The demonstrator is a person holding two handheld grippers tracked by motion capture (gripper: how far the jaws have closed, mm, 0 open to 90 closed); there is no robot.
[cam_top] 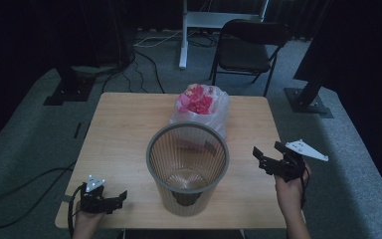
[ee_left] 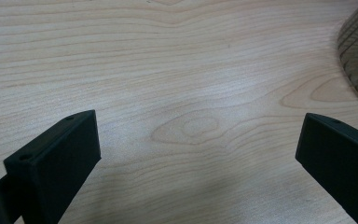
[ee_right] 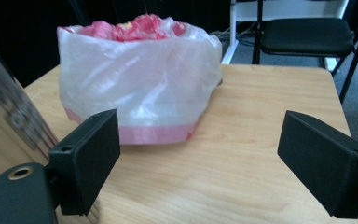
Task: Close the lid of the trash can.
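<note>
Resting low near the table's (cam_top: 119,129) front-left corner, left gripper (cam_top: 113,200) spread wide over bare wood; ribbed waste bin (cam_top: 187,169) between both tools, its small label unreadable; tied plastic bag (cam_top: 201,107) beyond; right gripper (cam_top: 267,156) raised, unclenched, near the right edge.

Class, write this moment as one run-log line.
left gripper: open, empty | right gripper: open, empty, faces bag | bin: upright, mid-table | bag: behind bin, untouched

Bag (cam_top: 199,107) base behind bin (cam_top: 186,167)
</note>
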